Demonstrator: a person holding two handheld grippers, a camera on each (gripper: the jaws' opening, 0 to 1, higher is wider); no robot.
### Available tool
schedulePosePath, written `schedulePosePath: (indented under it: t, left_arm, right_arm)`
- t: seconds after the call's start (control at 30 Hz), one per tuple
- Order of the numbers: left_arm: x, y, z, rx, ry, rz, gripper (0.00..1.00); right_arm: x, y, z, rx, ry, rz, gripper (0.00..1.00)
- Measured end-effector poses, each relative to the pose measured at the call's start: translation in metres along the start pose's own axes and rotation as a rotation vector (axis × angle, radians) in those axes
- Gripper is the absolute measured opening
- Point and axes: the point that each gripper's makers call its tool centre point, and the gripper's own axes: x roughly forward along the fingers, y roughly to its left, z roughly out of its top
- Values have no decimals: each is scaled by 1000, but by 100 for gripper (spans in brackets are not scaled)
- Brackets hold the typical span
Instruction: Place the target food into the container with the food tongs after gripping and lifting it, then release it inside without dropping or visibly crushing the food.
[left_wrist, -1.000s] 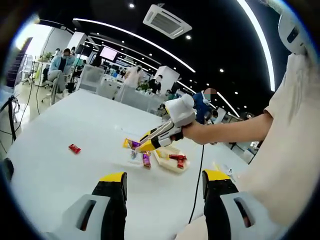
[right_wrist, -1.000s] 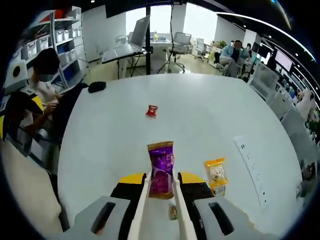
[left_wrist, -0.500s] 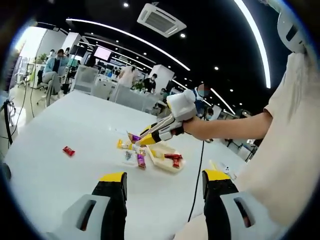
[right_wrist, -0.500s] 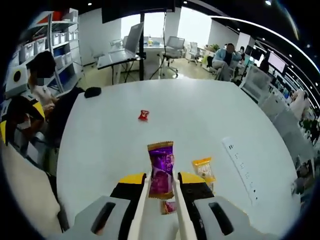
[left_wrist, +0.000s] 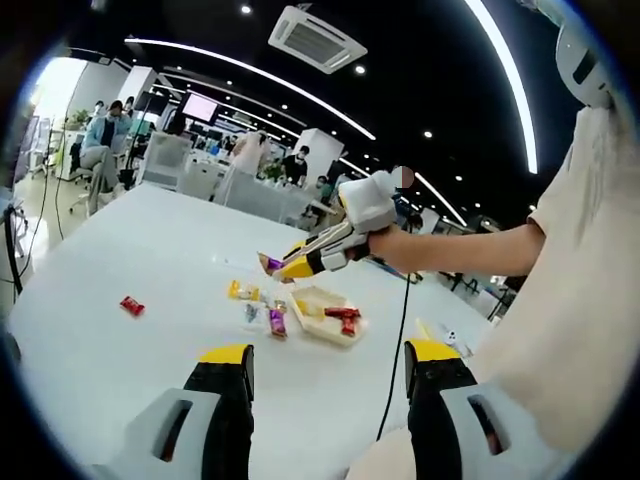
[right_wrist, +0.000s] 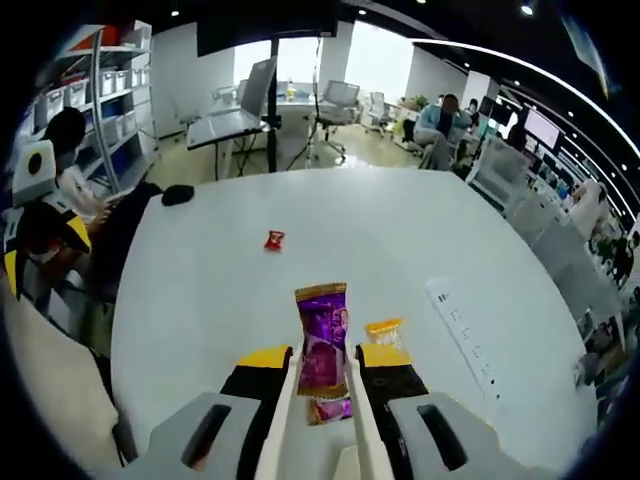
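Above the white table (left_wrist: 120, 350) and its shallow container (left_wrist: 325, 318), the right gripper (right_wrist: 322, 372) holds tongs (right_wrist: 284, 420) clamped on a purple snack packet (right_wrist: 322, 338), wanting a gentle descent before opening, while the left gripper (left_wrist: 325, 372) hangs apart.

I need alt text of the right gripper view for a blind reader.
The right hand-held gripper holds tongs gripping a purple snack packet above a white table. A red packet, an orange packet and a power strip lie on it.
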Motion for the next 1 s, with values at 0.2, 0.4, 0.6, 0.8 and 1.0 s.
schedulePosePath:
  t: [0.2,0.4,0.6,0.8,1.0]
  left_arm:
    - [3,-4,2,5,-2,-8,61]
    - [4,-7,1,8,2,-15,61]
    - [5,-9,1,14,7,-23,61]
    - [7,-12,1,17,11,-33,61]
    - [10,-15,1,21,13,-43,61]
  right_arm:
    - [-5,-3,-1,4,-8,-12,25]
    - [-12,-10,-5,16,-14,-29,25]
    - [-20,-16,-7,30,-19,-49,25]
    - [-29,-21,-9,35,-22,-69,25]
    - [-39,-29,-16,34,-15,-86,25]
